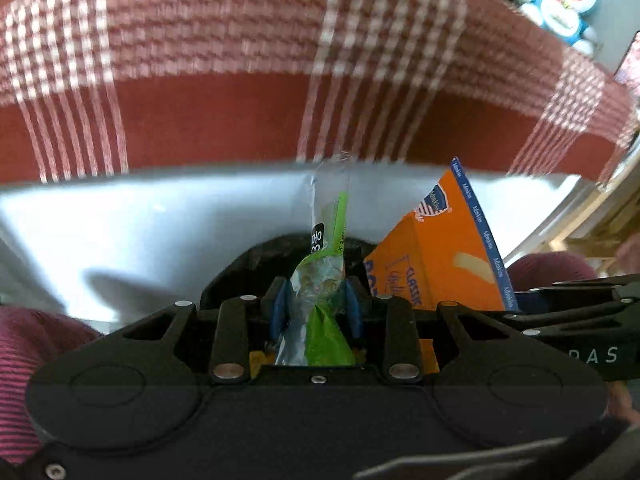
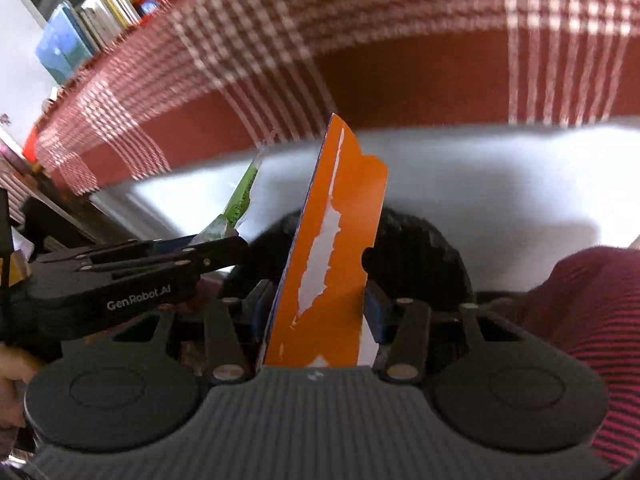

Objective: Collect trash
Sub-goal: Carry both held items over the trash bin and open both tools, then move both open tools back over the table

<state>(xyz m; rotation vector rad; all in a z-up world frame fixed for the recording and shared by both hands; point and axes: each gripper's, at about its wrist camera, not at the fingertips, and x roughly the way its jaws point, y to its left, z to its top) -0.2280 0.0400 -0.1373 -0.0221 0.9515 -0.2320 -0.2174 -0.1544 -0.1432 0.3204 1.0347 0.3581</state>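
2 grippers hang side by side above a dark bin (image 1: 248,264) by the checked cloth (image 1: 240,40): the left gripper (image 1: 318,304) pinches a green and clear wrapper (image 1: 324,280), and the right gripper (image 2: 320,300) clamps an orange carton (image 2: 336,240).

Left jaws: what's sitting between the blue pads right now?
A crumpled green-and-clear wrapper, pinched by the left gripper. The left wrist view shows it.
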